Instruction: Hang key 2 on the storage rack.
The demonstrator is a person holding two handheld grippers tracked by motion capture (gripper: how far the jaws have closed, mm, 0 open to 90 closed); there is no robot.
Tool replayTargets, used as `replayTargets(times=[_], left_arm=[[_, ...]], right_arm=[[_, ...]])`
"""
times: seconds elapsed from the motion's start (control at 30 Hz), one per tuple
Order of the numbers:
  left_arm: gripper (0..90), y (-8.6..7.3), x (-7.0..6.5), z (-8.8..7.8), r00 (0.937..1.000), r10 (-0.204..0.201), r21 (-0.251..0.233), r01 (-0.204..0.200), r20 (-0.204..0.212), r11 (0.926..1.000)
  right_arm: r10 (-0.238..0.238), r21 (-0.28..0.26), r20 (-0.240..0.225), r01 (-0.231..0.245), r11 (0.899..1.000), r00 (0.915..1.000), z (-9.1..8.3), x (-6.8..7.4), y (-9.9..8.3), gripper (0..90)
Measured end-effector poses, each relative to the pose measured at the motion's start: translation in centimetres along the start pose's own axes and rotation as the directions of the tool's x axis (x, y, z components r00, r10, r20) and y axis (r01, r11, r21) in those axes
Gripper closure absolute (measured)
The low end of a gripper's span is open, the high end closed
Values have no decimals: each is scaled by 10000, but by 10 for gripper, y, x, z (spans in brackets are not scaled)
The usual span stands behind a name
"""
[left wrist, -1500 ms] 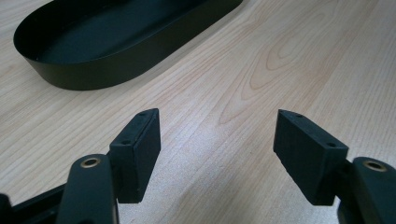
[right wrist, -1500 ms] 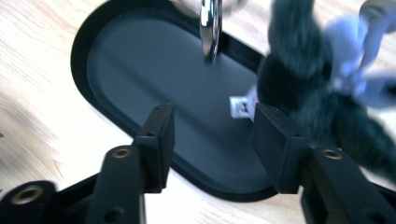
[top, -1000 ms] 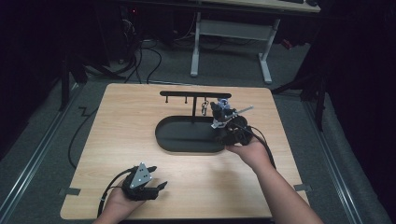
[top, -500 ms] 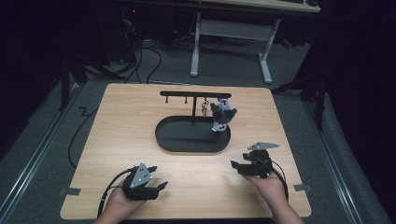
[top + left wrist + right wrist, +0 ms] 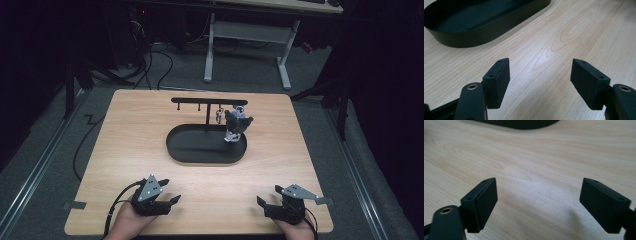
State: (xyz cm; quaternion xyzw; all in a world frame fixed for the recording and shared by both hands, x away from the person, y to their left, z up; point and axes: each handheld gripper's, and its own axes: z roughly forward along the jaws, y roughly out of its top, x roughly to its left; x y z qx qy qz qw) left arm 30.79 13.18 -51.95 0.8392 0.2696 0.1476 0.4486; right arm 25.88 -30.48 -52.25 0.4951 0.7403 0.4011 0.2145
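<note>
Your right gripper (image 5: pixel 265 206) rests low over the near right corner of the wooden table (image 5: pixel 130 135), its jaws spread wide and holding nothing; they have just been opening, with only bare wood grain between them. Ahead of it and off to its left sits the black oval tray (image 5: pixel 200 150), well apart from the jaws, with a black hanger stand (image 5: pixel 208 101) rising from the tray's far side. The small dark toy figure (image 5: pixel 236 125) hangs from the end of that stand's bar nearest your right gripper, over that end of the tray, with a little metal keyring (image 5: pixel 219 116) dangling just beside it. Your left gripper (image 5: pixel 170 201) lies at the near left edge, jaws also wide apart and empty, the tray's rim ahead of it and to its right.
</note>
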Motion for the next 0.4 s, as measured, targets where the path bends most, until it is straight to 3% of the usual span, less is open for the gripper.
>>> replayTargets(times=[0.1, 0.4], left_arm=[[325, 0, 0, 3, 10000, -21, 73, 22, -44, 10000], [325, 0, -2, 2, 9999, -132, -70, 131, -54, 9999]], right_arm=[[-185, 37, 207, 185, 9998, 9996, 1, -2, -1, 155], [-63, 10, 64, 63, 10000, 10000, 5, -6, -2, 159]])
